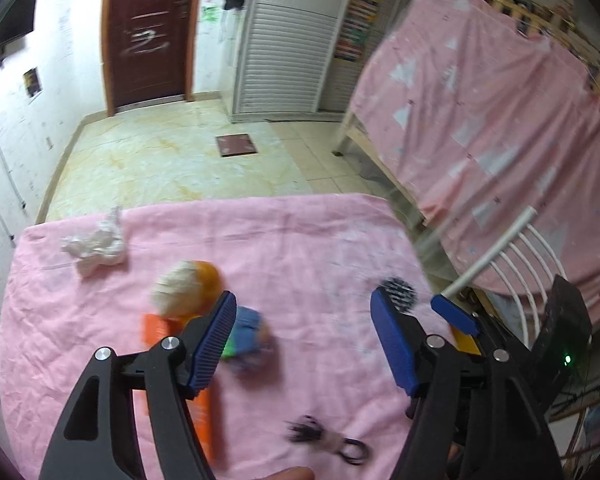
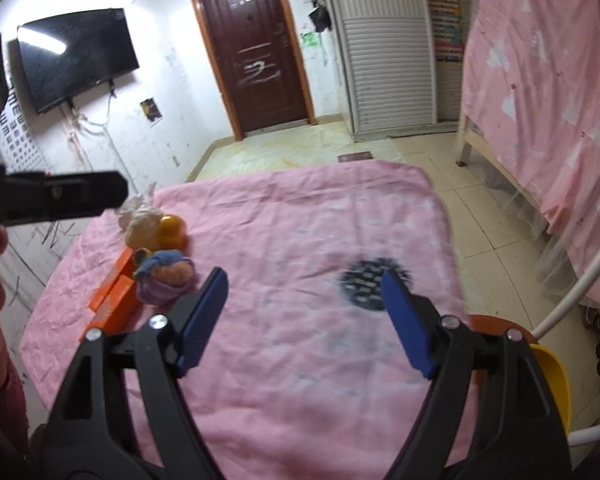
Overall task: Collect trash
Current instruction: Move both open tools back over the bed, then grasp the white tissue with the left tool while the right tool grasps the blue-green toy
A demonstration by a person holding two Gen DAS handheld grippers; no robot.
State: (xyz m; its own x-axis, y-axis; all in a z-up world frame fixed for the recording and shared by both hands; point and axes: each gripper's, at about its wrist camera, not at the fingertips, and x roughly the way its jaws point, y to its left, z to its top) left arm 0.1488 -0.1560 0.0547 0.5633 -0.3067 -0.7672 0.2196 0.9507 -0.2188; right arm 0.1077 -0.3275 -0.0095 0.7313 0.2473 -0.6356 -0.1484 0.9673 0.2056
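Note:
A pink cloth covers the table (image 1: 300, 232). Crumpled white paper (image 1: 96, 244) lies at its far left; it also shows in the right wrist view (image 2: 138, 204). An orange ball with a whitish wrap (image 1: 188, 286) sits by an orange box (image 1: 198, 404) and a small plush doll (image 1: 248, 338). A black round brush head (image 2: 370, 284) lies on the right. A black hair tie with a tuft (image 1: 324, 438) lies near the front. My left gripper (image 1: 304, 340) is open above the doll area. My right gripper (image 2: 304, 320) is open above the cloth, left of the brush.
A pink-draped bunk bed (image 1: 480, 120) stands on the right, with a white chair back (image 1: 512, 248) beside the table. A yellow and orange bin (image 2: 552, 376) sits at the table's right edge. The left gripper's body (image 2: 60, 196) shows at left in the right view. Tiled floor lies beyond.

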